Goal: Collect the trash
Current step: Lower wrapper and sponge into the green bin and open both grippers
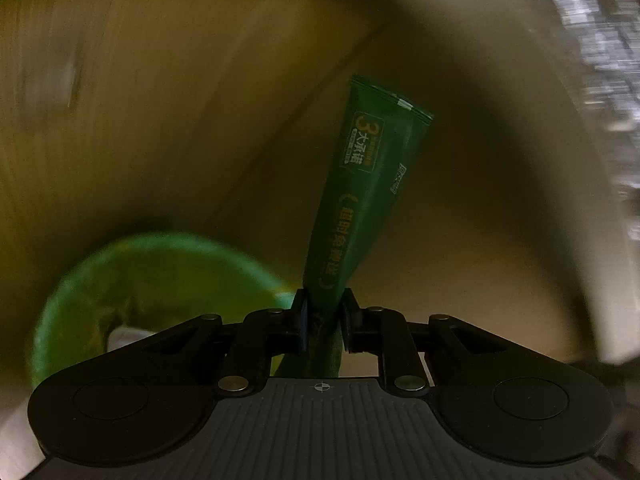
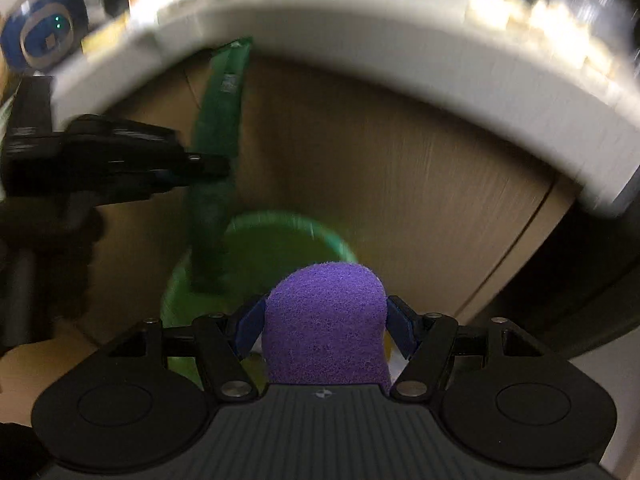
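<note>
Left wrist view: the left gripper [image 1: 324, 312] pinches a long dark-green printed foil wrapper [image 1: 360, 184] by its lower end, beside the round green plastic bin [image 1: 72, 288] (blurred). Judged step: carrying trash to the bin.

Right wrist view: the right gripper [image 2: 324, 320] clamps a purple scouring sponge [image 2: 326, 320] above the bin; next, both need releasing over its mouth.

Both views are dim and yellow-tinged, the left wrist one much the darker. There a broad shadow arcs across the wooden panel [image 1: 168, 112], and streaked motion blur smears the right edge. The green packet [image 1: 360, 184] stays sharp (its print legible). In the right wrist view the white ledge [image 2: 360, 52] bows with fisheye distortion and blurs; the green bin [image 2: 288, 240] is soft.
</note>
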